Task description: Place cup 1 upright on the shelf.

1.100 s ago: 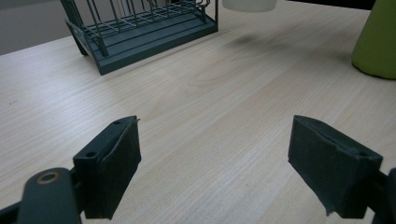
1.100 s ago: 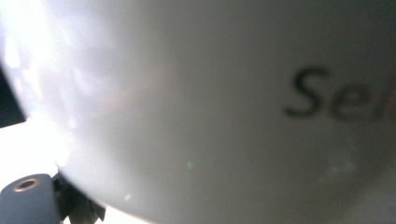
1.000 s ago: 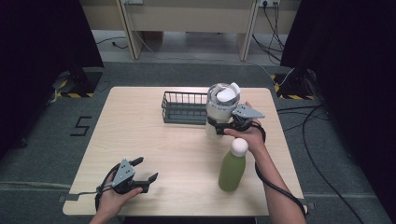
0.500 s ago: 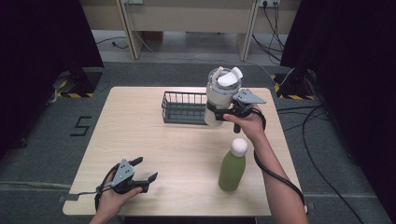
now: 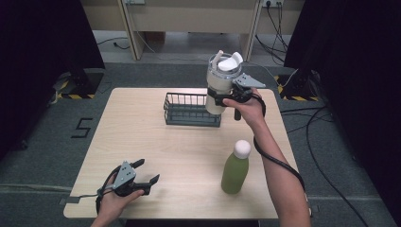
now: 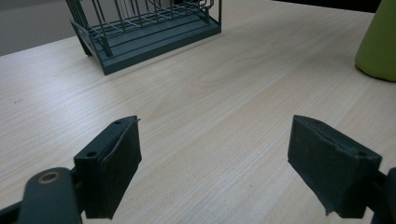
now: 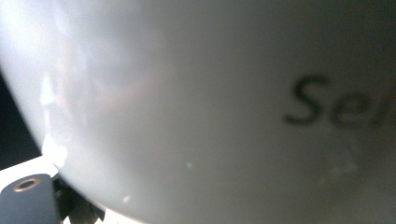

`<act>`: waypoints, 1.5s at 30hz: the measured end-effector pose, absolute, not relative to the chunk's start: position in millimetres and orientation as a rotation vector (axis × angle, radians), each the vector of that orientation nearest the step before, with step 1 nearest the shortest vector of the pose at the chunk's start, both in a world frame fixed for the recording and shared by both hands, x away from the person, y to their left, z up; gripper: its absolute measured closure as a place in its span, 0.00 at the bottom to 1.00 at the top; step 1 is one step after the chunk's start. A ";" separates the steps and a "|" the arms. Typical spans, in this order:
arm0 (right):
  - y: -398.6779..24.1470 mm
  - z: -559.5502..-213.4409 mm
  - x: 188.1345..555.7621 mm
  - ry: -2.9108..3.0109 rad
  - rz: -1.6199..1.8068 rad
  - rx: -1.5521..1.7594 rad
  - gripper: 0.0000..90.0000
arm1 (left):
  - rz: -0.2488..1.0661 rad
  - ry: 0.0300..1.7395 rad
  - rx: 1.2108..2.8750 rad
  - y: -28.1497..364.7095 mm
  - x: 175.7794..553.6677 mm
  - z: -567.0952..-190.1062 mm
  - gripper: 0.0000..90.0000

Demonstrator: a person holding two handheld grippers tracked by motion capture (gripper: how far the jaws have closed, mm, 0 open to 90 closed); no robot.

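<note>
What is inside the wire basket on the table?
The wire basket looks empty through its bars, its slatted floor bare. Its right end is covered by the white bottle held in the right gripper.

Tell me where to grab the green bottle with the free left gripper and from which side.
Take the green bottle around its straight body, below the rounded white cap, which would likely slip. It stands upright with bare table to its left, so bring the open left gripper in level from that side.
</note>
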State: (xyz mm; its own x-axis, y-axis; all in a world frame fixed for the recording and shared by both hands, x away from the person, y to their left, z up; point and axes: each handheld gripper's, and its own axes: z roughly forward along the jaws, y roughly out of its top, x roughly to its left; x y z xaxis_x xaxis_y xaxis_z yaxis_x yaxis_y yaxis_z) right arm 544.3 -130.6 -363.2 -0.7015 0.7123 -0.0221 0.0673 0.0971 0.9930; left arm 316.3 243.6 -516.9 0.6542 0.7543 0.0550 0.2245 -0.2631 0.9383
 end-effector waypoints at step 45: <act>-107.5 -402.0 605.5 1.948 1.570 0.877 0.11 | 0.619 0.795 1.810 242.6 316.9 -519.6 0.19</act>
State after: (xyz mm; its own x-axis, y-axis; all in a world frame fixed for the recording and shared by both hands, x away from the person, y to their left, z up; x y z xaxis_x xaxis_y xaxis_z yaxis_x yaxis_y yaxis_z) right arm 605.5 -107.5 -402.0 -0.6759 0.7367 0.0227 0.1787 0.1339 0.9748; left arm 316.9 242.6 -519.6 0.6500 0.7583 0.0502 0.2337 -0.2624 0.9362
